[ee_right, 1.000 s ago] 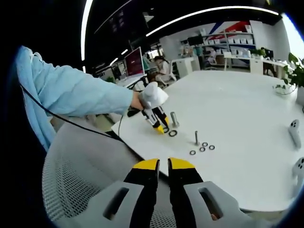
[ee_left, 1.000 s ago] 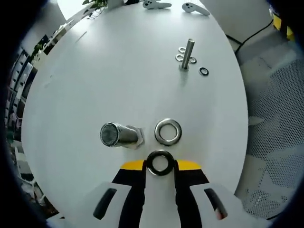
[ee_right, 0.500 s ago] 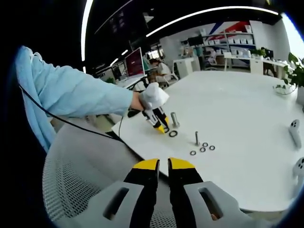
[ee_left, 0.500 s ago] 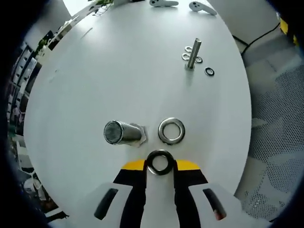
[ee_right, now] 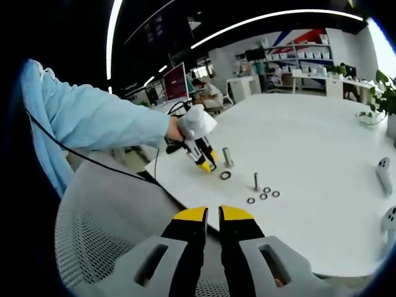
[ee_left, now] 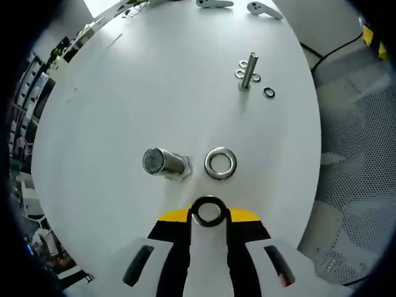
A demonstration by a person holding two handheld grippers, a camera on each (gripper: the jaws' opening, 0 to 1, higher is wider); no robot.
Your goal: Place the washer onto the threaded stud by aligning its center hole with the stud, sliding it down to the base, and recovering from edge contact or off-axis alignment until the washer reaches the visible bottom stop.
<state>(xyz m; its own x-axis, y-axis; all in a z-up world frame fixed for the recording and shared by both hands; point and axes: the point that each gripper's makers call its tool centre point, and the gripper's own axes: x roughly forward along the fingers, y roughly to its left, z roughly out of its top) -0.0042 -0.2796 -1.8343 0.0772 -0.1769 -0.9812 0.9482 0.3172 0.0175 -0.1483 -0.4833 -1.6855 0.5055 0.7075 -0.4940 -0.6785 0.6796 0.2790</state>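
My left gripper (ee_left: 209,214) is shut on a dark steel washer (ee_left: 209,211), pinched edgewise between the yellow-tipped jaws. Ahead and to the left of it, the thick threaded stud (ee_left: 164,163) stands upright on the white table (ee_left: 124,93), seen nearly end-on. A second large washer (ee_left: 221,163) lies flat just right of the stud. In the right gripper view, a gloved hand holds the left gripper (ee_right: 205,159) just above the table beside the stud (ee_right: 228,156) and the flat washer (ee_right: 225,175). My right gripper (ee_right: 212,214) is shut on nothing, off the table's edge.
A thin upright bolt (ee_left: 249,69) with several small washers (ee_left: 268,92) around it stands further out on the table. Two white controllers (ee_left: 262,8) lie at the far edge. A mesh chair (ee_right: 105,235) sits below the right gripper, and a light-blue sleeve (ee_right: 93,120) reaches in from the left.
The left gripper has lifted and pulled back with the washer, so the stud and the flat washer sit further ahead. The right gripper has not moved.
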